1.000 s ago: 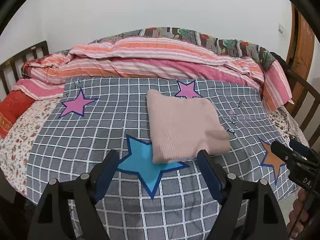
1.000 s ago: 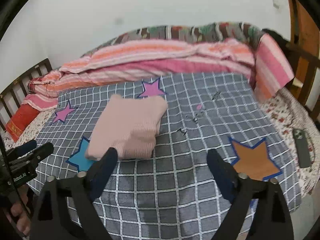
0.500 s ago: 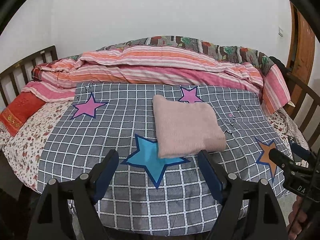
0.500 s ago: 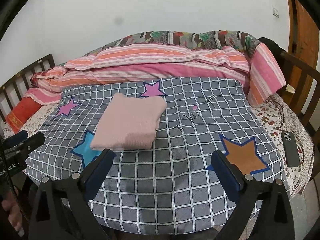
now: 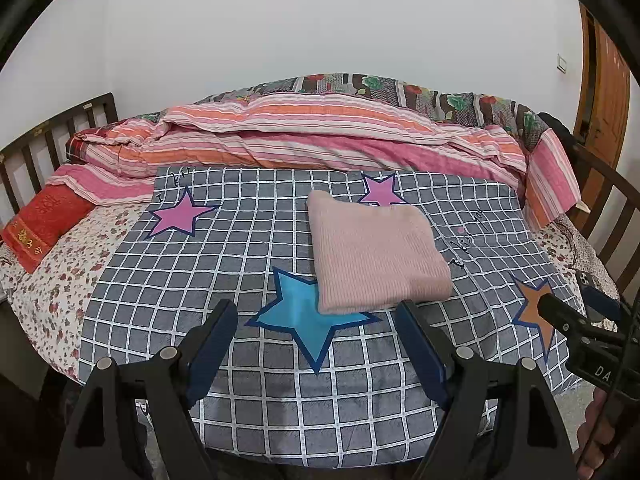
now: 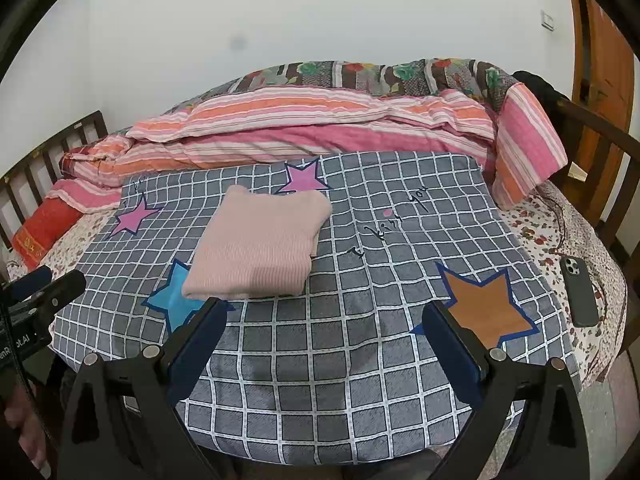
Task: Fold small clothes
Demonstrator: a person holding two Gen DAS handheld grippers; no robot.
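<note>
Both grippers hovering level over near blanket (image 5: 248, 412) edge, left gripper (image 5: 316, 320) and right gripper (image 6: 324, 316) gaping wide, gripping nothing; folded sweater (image 5: 374, 254) lying beyond

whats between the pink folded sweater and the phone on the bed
In the right wrist view, checkered blanket with black lettering and an orange star separates the sweater from the phone.

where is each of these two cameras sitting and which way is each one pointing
Left wrist: on the left gripper, facing forward across the bed toward the wall; its open fingers frame the folded pink sweater; the right gripper shows at the right edge.
Right wrist: on the right gripper, facing the same way; the left gripper shows at the left edge.
Shared: the sweater, the grey checked blanket, the striped duvet.
</note>
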